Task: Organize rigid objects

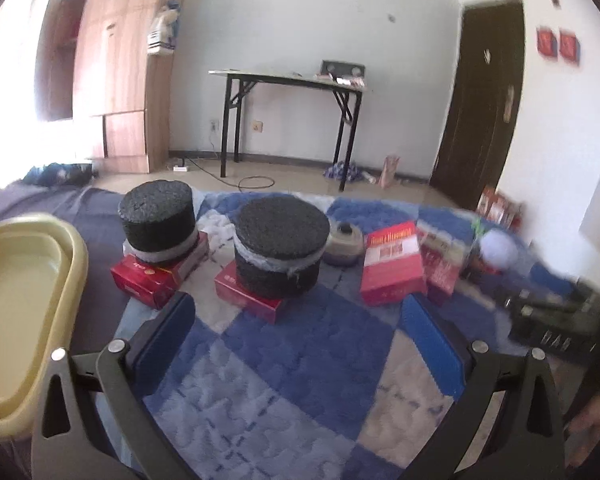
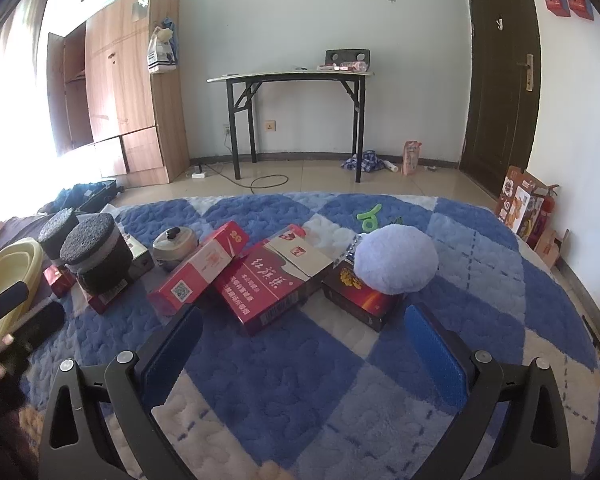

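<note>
Two black foam cylinders (image 1: 156, 220) (image 1: 280, 252) each stand on a small red box (image 1: 156, 280) (image 1: 248, 300) on the blue checked blanket (image 1: 300, 360). To their right lie a small metal pot (image 1: 342, 240), a long red box (image 1: 392, 264) and further red boxes. My left gripper (image 1: 296, 316) is open just before the nearer cylinder, holding nothing. In the right wrist view a long red box (image 2: 196, 268), a wide red and cream box (image 2: 276, 276) and a dark box (image 2: 360, 292) under a pale round cushion (image 2: 396, 258) lie ahead. My right gripper (image 2: 304, 328) is open and empty.
A yellow plastic tub (image 1: 24, 300) sits at the left edge of the blanket. The pot (image 2: 176, 246) and the two cylinders (image 2: 96, 256) show at left in the right wrist view. A green toy (image 2: 370, 216) lies further back. A black-legged table (image 2: 292, 76), wardrobe (image 2: 128, 92) and door (image 2: 500, 80) are behind.
</note>
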